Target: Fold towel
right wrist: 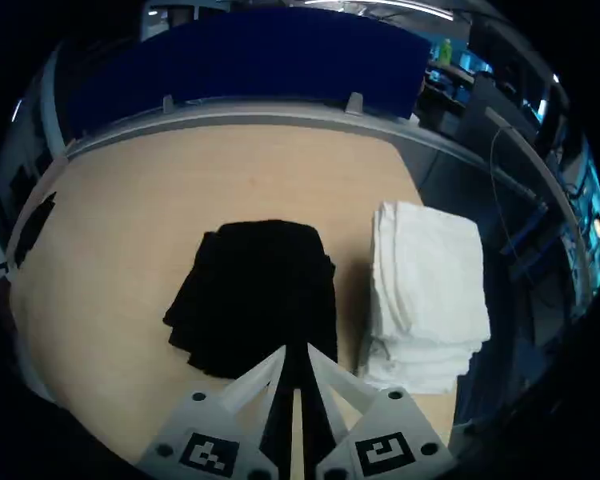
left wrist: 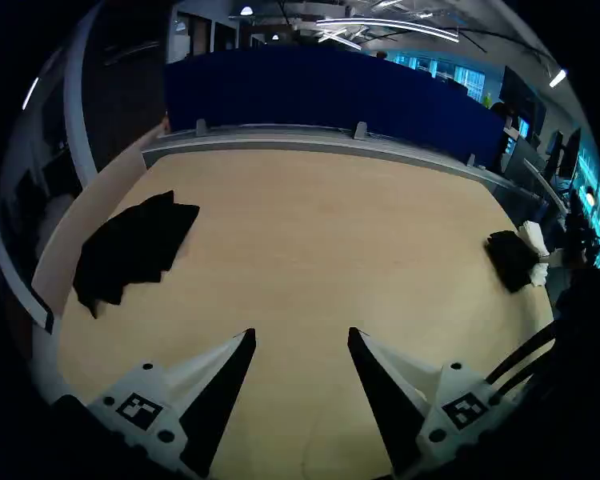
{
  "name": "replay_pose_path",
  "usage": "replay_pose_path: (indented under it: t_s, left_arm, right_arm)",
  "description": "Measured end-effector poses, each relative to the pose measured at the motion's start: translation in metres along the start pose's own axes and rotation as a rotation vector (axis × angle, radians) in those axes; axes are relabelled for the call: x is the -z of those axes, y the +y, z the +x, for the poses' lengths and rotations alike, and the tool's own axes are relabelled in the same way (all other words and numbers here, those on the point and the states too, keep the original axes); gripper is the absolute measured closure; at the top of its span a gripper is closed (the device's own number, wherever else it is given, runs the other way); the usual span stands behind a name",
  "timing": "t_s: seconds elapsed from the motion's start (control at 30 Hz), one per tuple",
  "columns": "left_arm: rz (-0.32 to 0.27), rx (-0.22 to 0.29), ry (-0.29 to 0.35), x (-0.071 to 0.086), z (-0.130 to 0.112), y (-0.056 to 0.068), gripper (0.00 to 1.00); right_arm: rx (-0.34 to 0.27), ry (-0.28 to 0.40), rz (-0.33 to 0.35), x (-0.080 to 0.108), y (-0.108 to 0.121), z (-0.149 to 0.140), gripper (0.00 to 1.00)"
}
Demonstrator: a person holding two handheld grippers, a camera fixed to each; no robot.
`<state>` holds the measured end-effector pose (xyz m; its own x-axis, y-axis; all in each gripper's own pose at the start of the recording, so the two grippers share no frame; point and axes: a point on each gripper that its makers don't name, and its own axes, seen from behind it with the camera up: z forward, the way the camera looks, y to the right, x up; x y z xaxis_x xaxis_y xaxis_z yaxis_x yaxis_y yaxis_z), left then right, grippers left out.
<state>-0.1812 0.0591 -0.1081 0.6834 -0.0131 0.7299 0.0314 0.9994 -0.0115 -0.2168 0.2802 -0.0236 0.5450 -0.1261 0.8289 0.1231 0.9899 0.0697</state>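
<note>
In the right gripper view a stack of folded black towels lies on the wooden table. A taller stack of folded white towels stands just right of it. My right gripper is shut, its tips over the near edge of the black stack; I cannot tell whether cloth is pinched. In the left gripper view my left gripper is open above bare table with nothing between its fingers. A loose, rumpled black towel lies to its far left. The black stack and white stack sit at the right edge.
A blue partition with a grey rail runs along the table's far side. A low wall borders the left side. Desks and monitors stand beyond the right edge, where the table drops off beside the white stack.
</note>
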Motion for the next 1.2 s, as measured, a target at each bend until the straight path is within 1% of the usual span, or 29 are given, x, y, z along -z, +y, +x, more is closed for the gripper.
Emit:
replay_pose_path:
  t_s: [0.2,0.4,0.67,0.83,1.03,1.1,1.17,1.2]
  left_arm:
    - [0.007,-0.002,-0.001,0.002,-0.002,-0.001,0.15]
    - [0.011,-0.008,-0.002,0.003,-0.003,-0.002,0.15]
    - [0.012,-0.011,-0.002,0.003,-0.003,0.0,0.15]
    - [0.011,-0.016,-0.001,0.004,-0.002,0.001,0.15]
    - [0.005,-0.015,0.004,0.006,-0.001,0.002,0.15]
    - [0.002,-0.016,0.007,0.007,-0.001,0.003,0.15]
    - [0.0,-0.019,0.01,0.007,0.0,0.004,0.15]
    - [-0.001,-0.02,0.012,0.007,0.0,0.004,0.15]
  right_arm:
    - [-0.04,-0.044,-0.023,-0.013,0.004,-0.023,0.96]
    - [-0.072,-0.081,-0.052,-0.026,0.008,-0.038,0.96]
    - [-0.07,-0.105,-0.079,-0.037,0.006,-0.046,0.96]
    - [-0.065,-0.095,-0.09,-0.033,0.006,-0.044,0.92]
    - [-0.071,-0.082,-0.104,-0.021,0.007,-0.05,0.74]
    - [-0.078,-0.074,-0.106,-0.016,0.007,-0.054,0.66]
    - [-0.089,-0.056,-0.102,-0.012,0.003,-0.055,0.55]
    - [-0.094,-0.047,-0.1,-0.01,0.002,-0.055,0.44]
